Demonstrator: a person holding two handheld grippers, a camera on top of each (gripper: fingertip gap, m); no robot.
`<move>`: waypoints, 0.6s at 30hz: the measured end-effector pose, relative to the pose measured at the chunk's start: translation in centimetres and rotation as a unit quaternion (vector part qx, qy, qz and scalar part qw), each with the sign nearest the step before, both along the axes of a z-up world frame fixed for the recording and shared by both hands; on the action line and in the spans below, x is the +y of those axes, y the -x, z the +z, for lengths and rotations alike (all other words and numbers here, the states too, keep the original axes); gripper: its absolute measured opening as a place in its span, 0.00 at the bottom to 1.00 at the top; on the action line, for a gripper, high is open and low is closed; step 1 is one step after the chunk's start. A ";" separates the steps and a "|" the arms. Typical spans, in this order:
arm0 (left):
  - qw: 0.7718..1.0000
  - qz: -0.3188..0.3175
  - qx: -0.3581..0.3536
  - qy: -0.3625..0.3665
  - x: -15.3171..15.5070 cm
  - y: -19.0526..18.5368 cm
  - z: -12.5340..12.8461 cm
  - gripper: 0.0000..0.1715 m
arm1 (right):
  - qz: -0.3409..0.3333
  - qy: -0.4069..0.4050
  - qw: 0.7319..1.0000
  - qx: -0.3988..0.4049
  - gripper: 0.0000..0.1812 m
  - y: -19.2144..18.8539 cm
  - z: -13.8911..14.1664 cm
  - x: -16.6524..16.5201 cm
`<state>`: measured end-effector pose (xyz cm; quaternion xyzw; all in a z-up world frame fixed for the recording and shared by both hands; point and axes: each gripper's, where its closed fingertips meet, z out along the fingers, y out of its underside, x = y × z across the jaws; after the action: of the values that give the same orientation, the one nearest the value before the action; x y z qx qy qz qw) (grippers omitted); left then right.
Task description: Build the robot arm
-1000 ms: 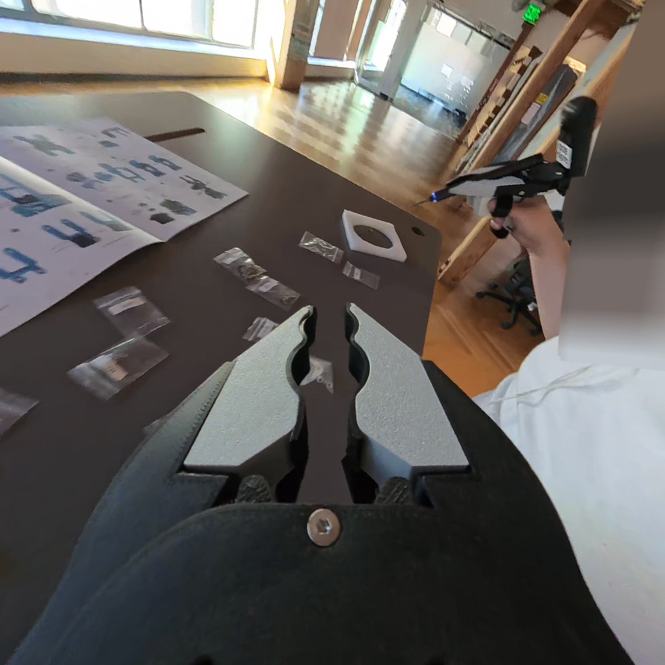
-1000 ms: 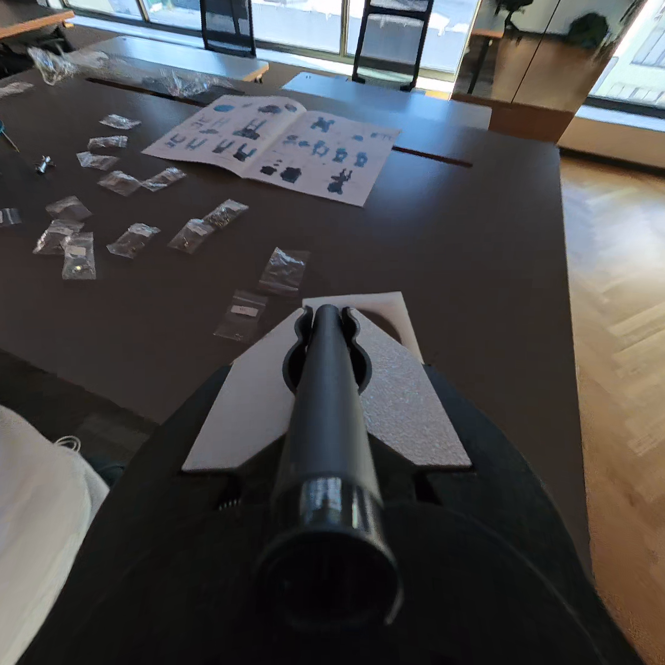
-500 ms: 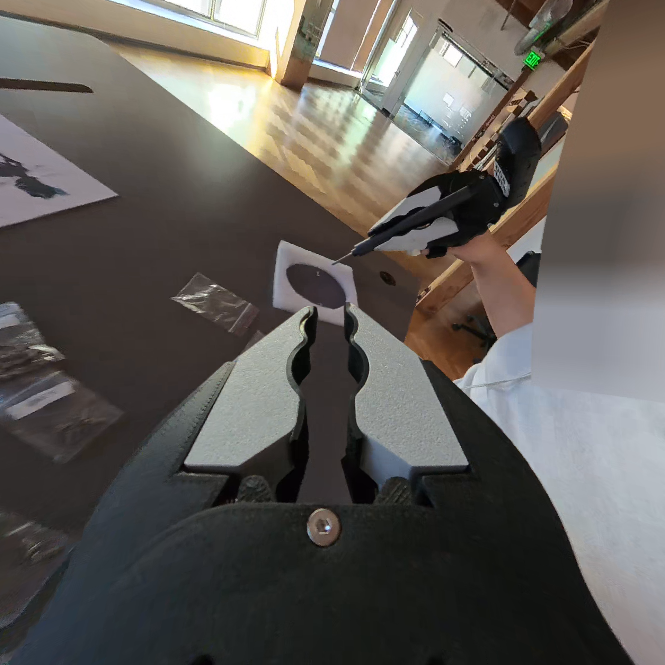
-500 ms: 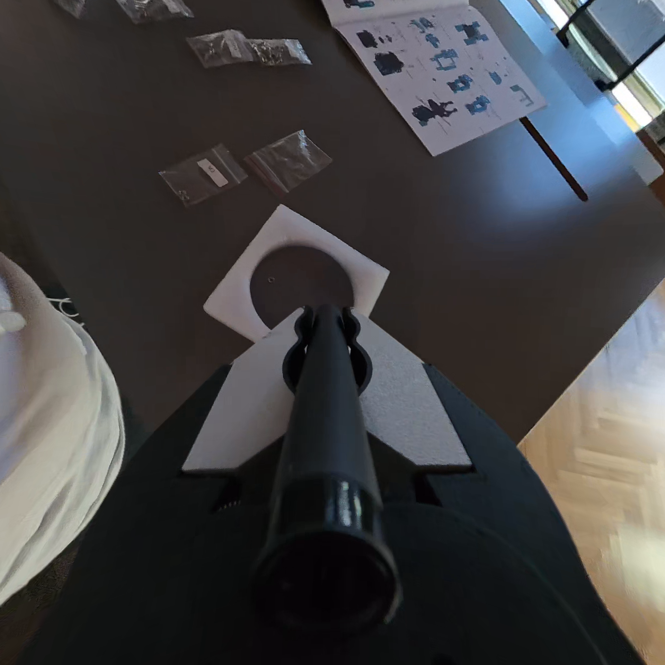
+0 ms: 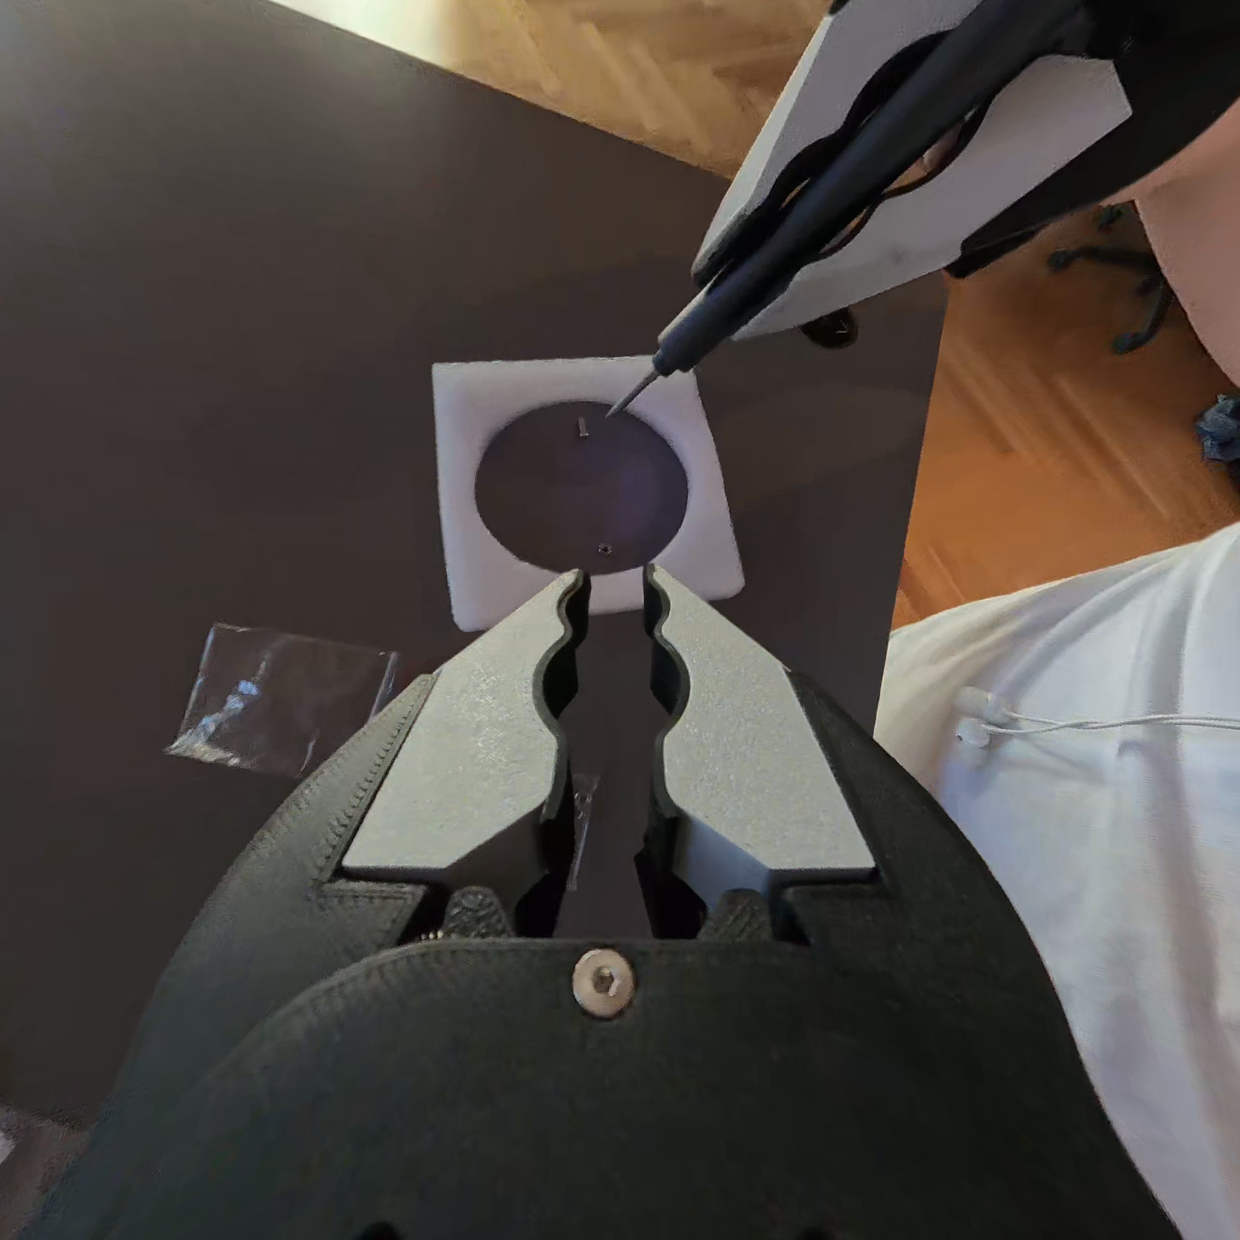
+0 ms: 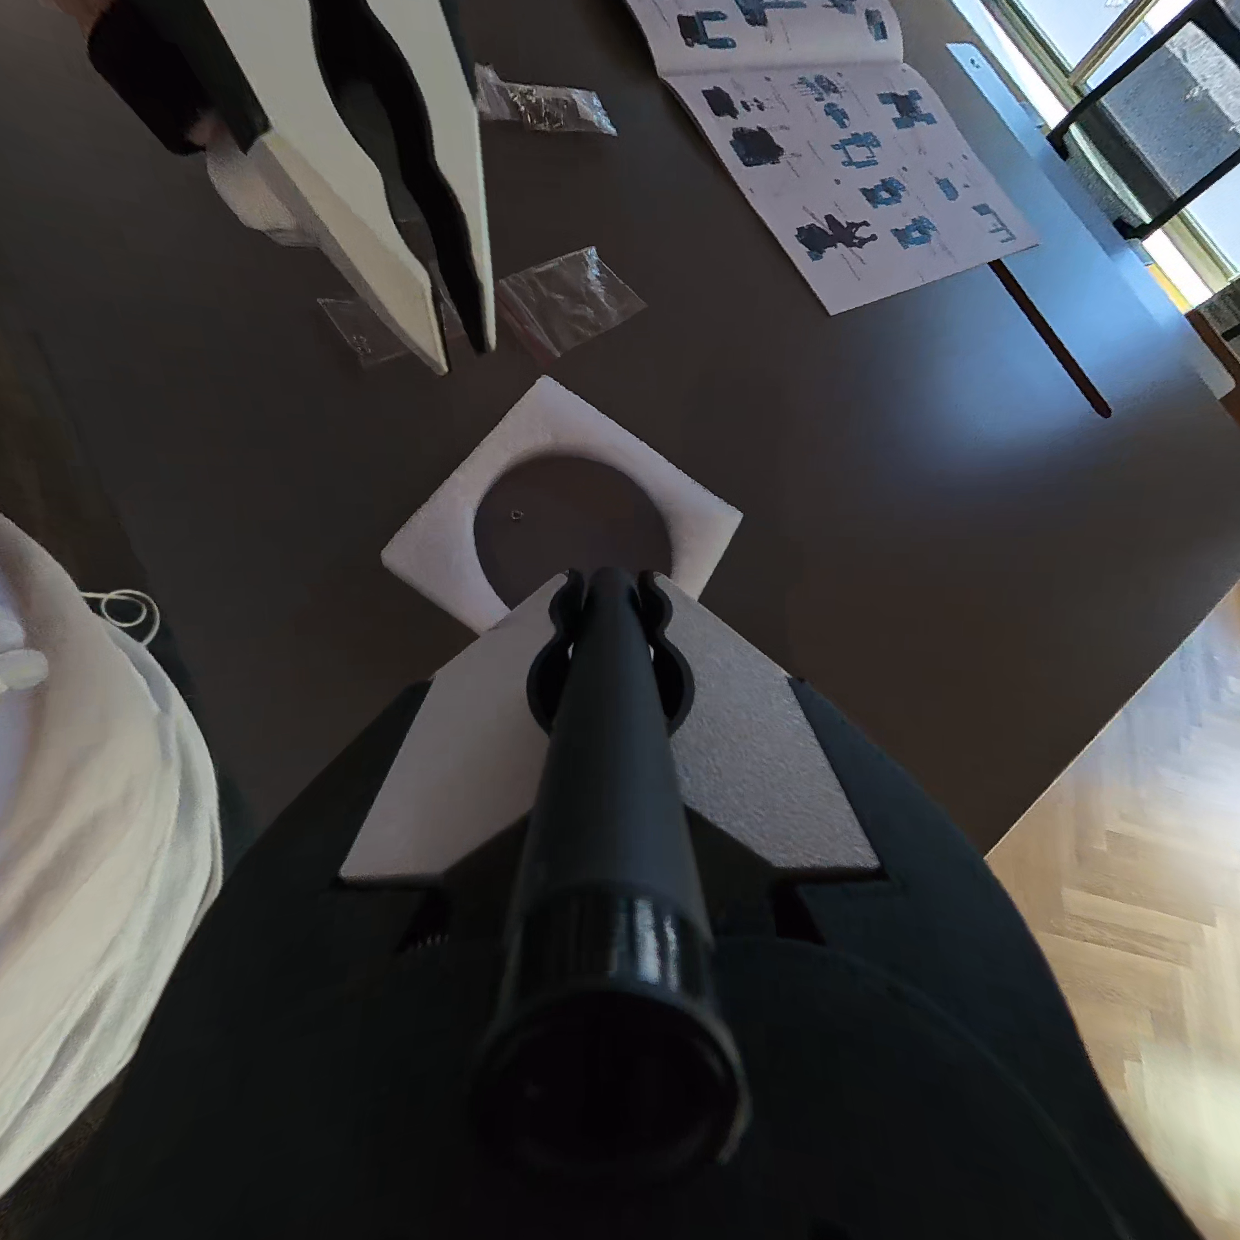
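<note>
Holding both tools over the dark worktop [image 5: 235,335], you are working near its corner. At the far left, a clear plastic bag [image 5: 282,698] is lying flat on the worktop, just beside your left gripper [image 5: 616,577]. That gripper's fingers [image 5: 483,725] are standing released, with a narrow gap between them and nothing in it; their tips are hovering at the near edge of the white foam square [image 5: 711,470]. The foam square is lying flat on the worktop, and its round cut-out is exposing the dark surface. Inside the cut-out, a small screw [image 5: 582,427] is lying near the far rim and a small nut [image 5: 605,549] is sitting near the near rim, the two well apart. To the right, your right gripper [image 6: 609,577] is keeping its fingers [image 6: 751,751] clenched on a black screwdriver [image 5: 805,221]. The screwdriver's thin bit is pointing down at the far rim of the cut-out, just beside the screw; contact cannot be determined. In the right wrist view, an open printed booklet [image 6: 865,147] is lying farther off on the worktop, with further clear bags [image 6: 570,295] between it and the foam.
</note>
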<state>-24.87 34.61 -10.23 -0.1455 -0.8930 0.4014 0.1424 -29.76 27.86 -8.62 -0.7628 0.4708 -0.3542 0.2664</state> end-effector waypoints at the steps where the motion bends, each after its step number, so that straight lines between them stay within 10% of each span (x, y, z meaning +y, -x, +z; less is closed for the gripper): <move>1: 1.000 0.000 0.002 -0.001 -0.2 0.3 -0.3 0.09 | 0.003 0.012 1.000 0.002 0.09 -0.1 -0.2 0.2; 18: 0.998 0.017 0.062 -0.004 -0.6 0.0 -1.2 0.07 | 0.008 0.076 0.997 0.025 0.09 -0.7 -1.4 0.2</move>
<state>-24.85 33.99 -11.40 -0.1050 -0.8862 0.4088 0.1912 -29.07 28.03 -10.05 -0.7934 0.4428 -0.3675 0.1987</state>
